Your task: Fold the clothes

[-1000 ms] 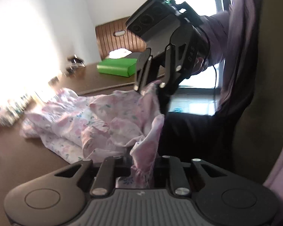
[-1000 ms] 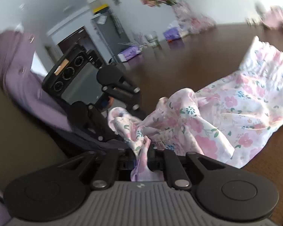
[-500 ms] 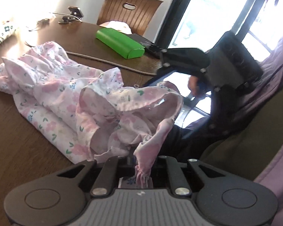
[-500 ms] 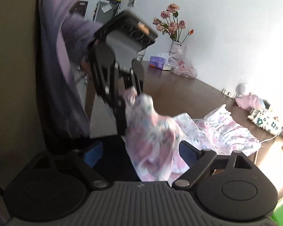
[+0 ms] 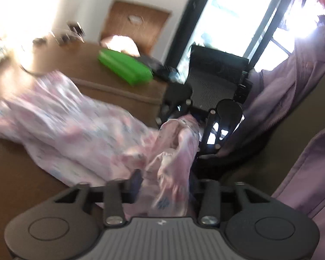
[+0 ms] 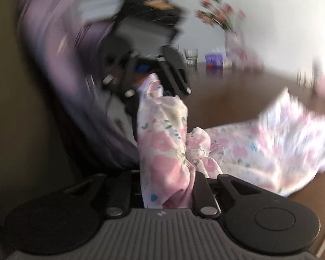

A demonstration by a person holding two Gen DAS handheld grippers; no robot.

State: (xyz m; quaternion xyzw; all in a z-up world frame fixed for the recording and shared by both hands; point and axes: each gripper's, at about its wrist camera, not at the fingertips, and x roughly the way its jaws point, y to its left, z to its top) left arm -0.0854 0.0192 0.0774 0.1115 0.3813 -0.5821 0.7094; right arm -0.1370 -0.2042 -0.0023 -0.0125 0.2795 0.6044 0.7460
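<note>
A pink floral garment (image 5: 65, 125) lies spread on the brown table (image 5: 15, 184), with one bunched end lifted toward me. My left gripper (image 5: 165, 179) has its jaws opening, and the bunch still hangs between them without being clearly pinched. From the right wrist view the left gripper (image 6: 153, 80) stands at the top of that raised fold. The jaws of my right gripper (image 6: 166, 177) are closing, and the garment (image 6: 270, 138) is pressed between them. Seen from the left wrist, the right gripper (image 5: 182, 119) sits just ahead, cloth at its tips. Both views are blurred.
A green case (image 5: 125, 69) and a wooden chair (image 5: 136, 21) stand at the far side. A vase of flowers (image 6: 234, 36), a glass (image 6: 190, 56) and a purple box (image 6: 214, 59) line the table's back. A person's purple sleeve (image 5: 281, 82) fills the right.
The left jaws have spread wider around the cloth. The right gripper, wide open half a second ago, has closed on the fold. Both views swung and are now blurred.
</note>
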